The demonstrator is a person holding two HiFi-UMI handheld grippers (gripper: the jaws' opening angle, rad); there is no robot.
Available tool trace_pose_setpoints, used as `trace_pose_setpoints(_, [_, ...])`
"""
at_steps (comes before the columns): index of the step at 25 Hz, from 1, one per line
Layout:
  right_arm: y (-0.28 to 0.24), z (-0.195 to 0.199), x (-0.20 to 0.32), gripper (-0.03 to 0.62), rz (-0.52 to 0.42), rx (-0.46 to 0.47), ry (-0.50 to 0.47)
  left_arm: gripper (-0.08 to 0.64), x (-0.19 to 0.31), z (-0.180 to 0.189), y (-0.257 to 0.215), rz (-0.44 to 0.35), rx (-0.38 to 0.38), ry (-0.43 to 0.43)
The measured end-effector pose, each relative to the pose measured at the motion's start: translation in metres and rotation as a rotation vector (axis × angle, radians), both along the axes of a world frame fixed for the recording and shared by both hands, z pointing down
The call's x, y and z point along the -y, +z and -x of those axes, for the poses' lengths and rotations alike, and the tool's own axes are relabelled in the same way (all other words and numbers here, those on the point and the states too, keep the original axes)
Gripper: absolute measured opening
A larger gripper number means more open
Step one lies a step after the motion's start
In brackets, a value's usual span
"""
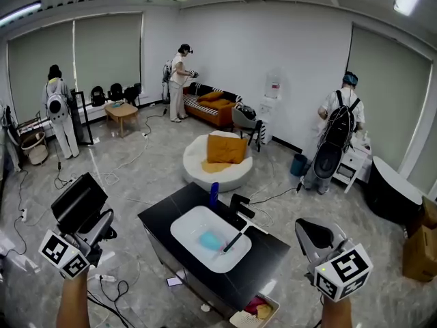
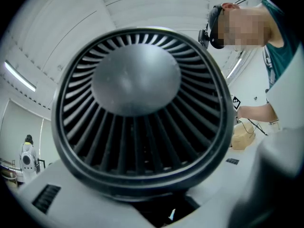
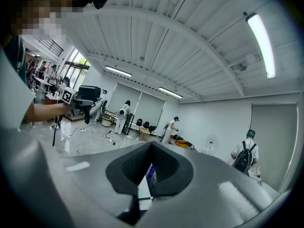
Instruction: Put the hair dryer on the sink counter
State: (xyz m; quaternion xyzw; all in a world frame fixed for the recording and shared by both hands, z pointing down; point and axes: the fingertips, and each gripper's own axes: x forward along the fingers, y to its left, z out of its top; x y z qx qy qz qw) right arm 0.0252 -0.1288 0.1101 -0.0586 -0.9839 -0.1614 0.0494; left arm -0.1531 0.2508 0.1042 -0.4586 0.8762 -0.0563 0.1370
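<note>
A black hair dryer (image 1: 78, 203) is held in the air at the left, with my left gripper (image 1: 97, 229) shut on it. In the left gripper view its round slatted rear grille (image 2: 137, 108) fills the picture and hides the jaws. The black sink counter (image 1: 263, 258) with a white basin (image 1: 194, 227) stands low in the middle, well to the right of the dryer. My right gripper (image 1: 315, 236) hovers past the counter's right corner, with its grey jaws together and nothing in them. From the right gripper (image 3: 147, 175), the dryer (image 3: 89, 93) shows far off at the left.
On the counter stand a blue bottle (image 1: 214, 194) and a black faucet (image 1: 240, 205). A blue object (image 1: 210, 240) and a dark-handled tool (image 1: 235, 239) lie in the basin. A basket (image 1: 256, 311) sits on the floor in front, with cables (image 1: 113, 289) nearby. A white round seat (image 1: 215, 162) is behind, and several people stand further off.
</note>
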Motion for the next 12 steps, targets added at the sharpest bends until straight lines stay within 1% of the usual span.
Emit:
trace_pose_setpoints(7, [0.025,0.009,-0.001,0.011,0.065,0.007,0.003,0.250,-0.006,0.009,0.016,0.011,0.011,0.003])
trace_pose_setpoints(9, [0.032,0.014,-0.006,0.011,0.077,0.007,0.022,0.250,-0.011,0.020,0.020,0.013,0.019,0.016])
trace_pose_setpoints(12, [0.031,0.025,-0.022,0.011,0.063,0.006,0.068,0.250,-0.024,0.052,0.020,0.016,0.033,0.046])
